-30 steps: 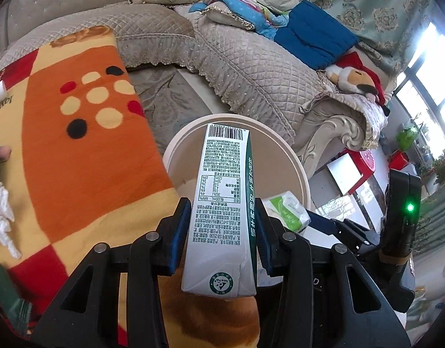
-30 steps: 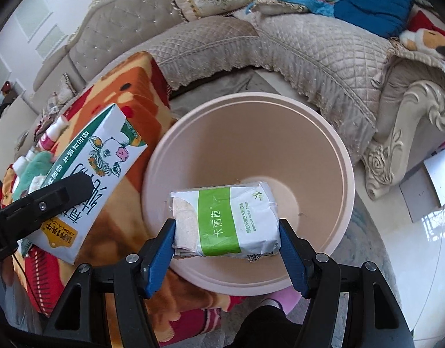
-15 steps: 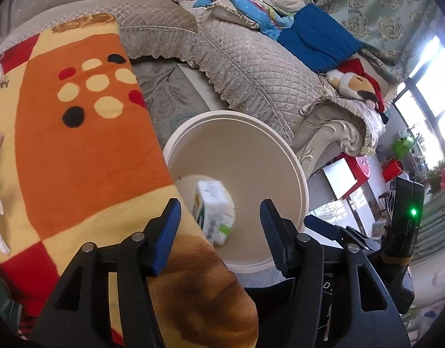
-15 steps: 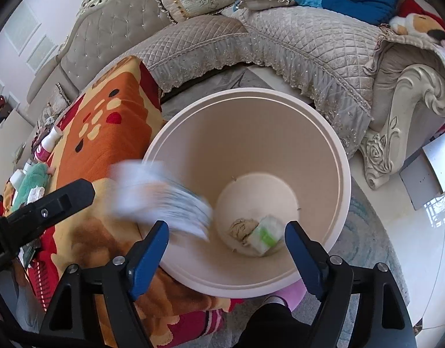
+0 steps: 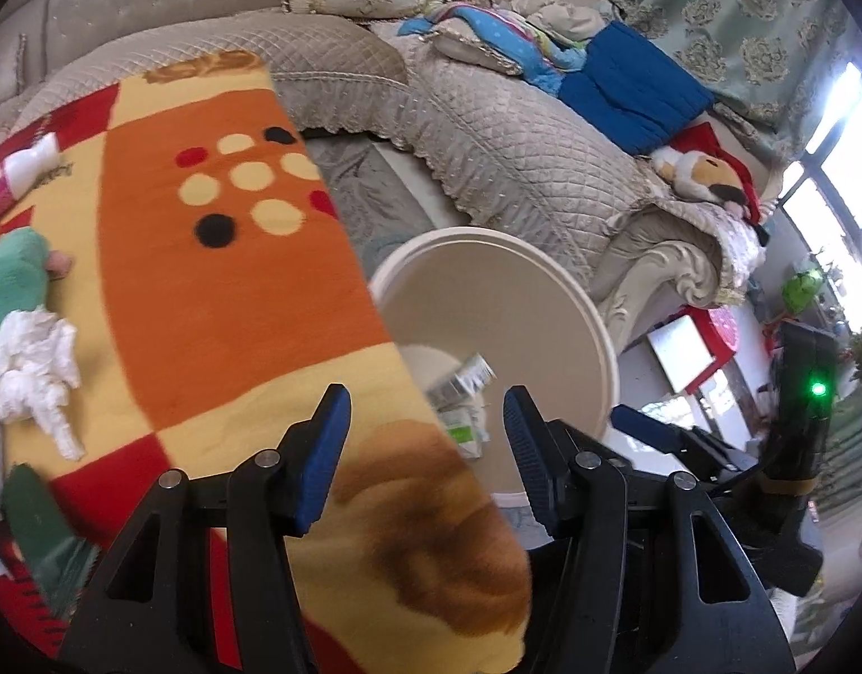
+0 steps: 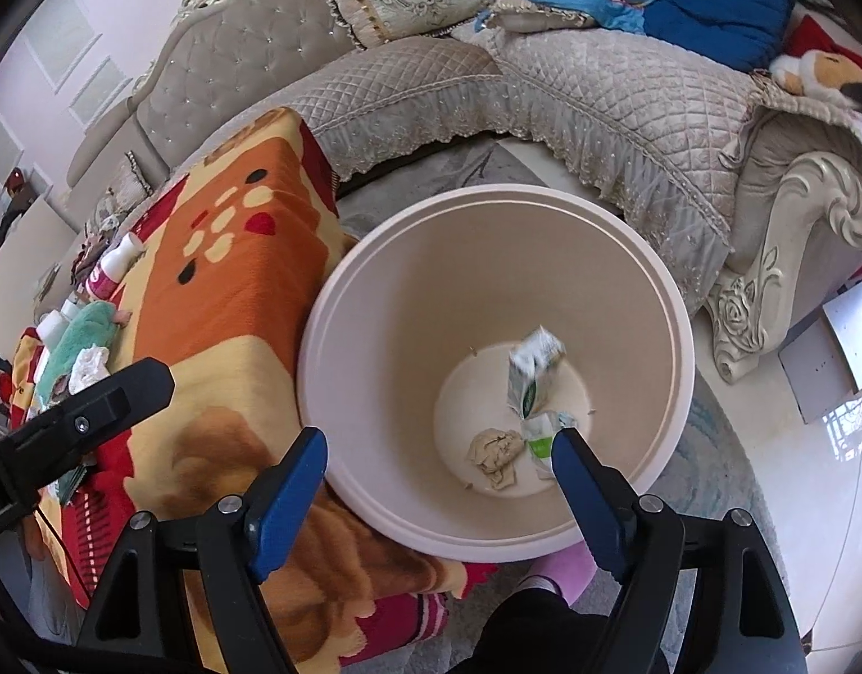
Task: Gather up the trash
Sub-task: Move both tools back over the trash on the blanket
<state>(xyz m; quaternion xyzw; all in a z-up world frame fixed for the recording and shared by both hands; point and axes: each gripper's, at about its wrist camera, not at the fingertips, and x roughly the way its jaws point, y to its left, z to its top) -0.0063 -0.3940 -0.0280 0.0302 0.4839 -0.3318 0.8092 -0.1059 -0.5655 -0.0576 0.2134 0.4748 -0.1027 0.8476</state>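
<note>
A cream bin (image 6: 678,337) stands on the floor beside the blanket-covered table. At its bottom lie a white and green milk carton (image 6: 532,376), a green and white tissue pack (image 6: 543,441) and a crumpled brown paper (image 6: 495,449). My right gripper (image 6: 439,438) hangs open above the bin's near rim, nothing between its blue pads. My left gripper (image 5: 426,399) is open too and holds nothing, over the blanket's edge next to the bin (image 5: 594,326). The carton (image 5: 464,379) and the pack (image 5: 464,432) show between its fingers, far below.
On the orange, red and yellow blanket (image 5: 206,281) lie a crumpled white tissue (image 5: 32,359), a green plush thing (image 5: 9,281) and a pink and white bottle (image 5: 15,174). A quilted sofa (image 5: 487,129) curves behind the bin. A person's pink-socked foot (image 6: 560,573) is under the bin's near side.
Both grippers opened. The milk carton left the left gripper and the tissue pack left the right one, and both dropped into the bin. The left gripper shifted sideways towards the blanket.
</note>
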